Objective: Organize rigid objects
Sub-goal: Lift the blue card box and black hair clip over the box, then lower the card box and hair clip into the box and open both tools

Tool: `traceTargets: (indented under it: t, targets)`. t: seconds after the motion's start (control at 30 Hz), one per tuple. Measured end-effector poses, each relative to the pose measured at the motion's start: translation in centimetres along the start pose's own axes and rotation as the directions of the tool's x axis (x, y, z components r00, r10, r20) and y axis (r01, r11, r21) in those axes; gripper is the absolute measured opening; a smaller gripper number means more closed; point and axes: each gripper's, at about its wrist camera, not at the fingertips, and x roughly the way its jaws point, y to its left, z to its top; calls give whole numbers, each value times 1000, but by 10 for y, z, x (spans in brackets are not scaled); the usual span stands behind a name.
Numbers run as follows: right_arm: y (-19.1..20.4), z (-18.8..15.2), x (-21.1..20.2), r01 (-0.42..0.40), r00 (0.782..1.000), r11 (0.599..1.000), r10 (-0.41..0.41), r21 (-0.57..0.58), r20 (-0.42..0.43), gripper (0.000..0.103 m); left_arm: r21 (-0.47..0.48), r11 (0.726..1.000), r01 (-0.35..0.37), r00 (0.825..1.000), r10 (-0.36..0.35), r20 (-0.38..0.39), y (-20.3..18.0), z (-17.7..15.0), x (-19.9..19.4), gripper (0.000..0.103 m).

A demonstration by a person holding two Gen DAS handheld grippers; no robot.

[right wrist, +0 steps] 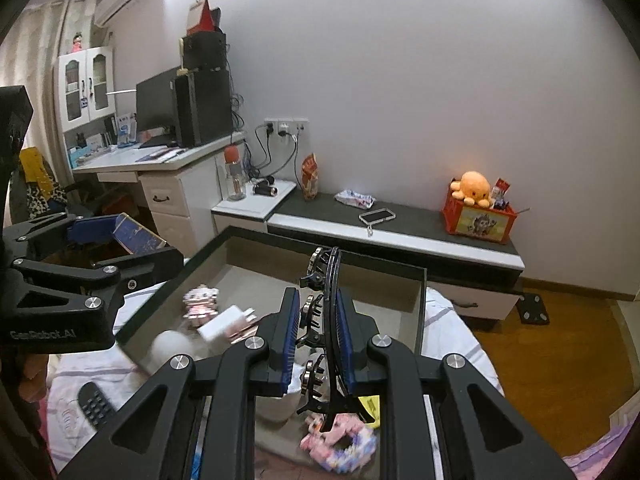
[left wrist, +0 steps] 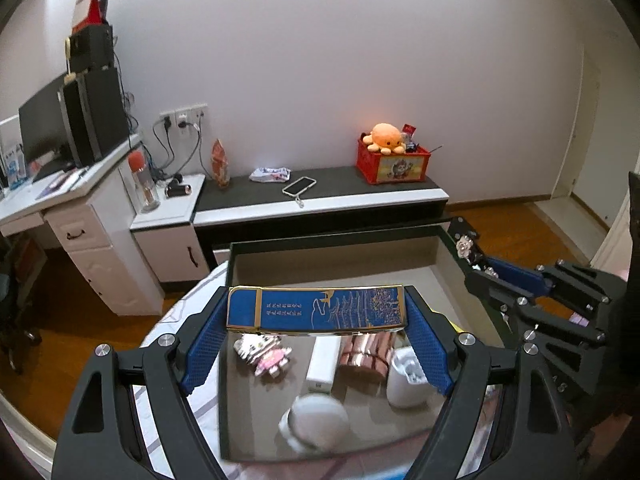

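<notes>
Over an open dark-rimmed box (left wrist: 400, 236) resting on a bed, the left gripper (left wrist: 316, 320) holds a blue-and-gold case (left wrist: 316, 310) crosswise, jaws clenched on its two ends. Alongside, the right gripper (right wrist: 318, 344) has its jaws clamped on a black jewelled hair clip (right wrist: 326, 320), upright above the box's clutter.

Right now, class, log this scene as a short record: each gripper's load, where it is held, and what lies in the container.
left gripper: shut on blue box, held over the tray
right gripper: shut on black hair clip, above the tray
tray: open, dark-rimmed, on the bed
tray contents: pink figure, white charger, copper tin
</notes>
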Motion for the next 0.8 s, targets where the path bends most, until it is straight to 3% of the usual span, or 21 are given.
traceTargets:
  t: [0.1,0.27,0.37,0.8]
  targets:
    - [-6,0,20,-6,1000,1000,6,9,-27,19,-1,1000,6,1000,-6,-24,2,3,22,84]
    - [-12,-1,48,-14,998,1000,15,19,-66,19,-30,998,-48,995,45,-83,5,-10,55,84]
    - [-16,-7,57,-33,996,999,36,42,-76,19,-57,998,-38,993,31,-111,9,-18,66,84]
    - [-14,-14,62,-38,996,999,41,34,-84,19,-13,998,-60,996,59,-64,6,-31,61,84]
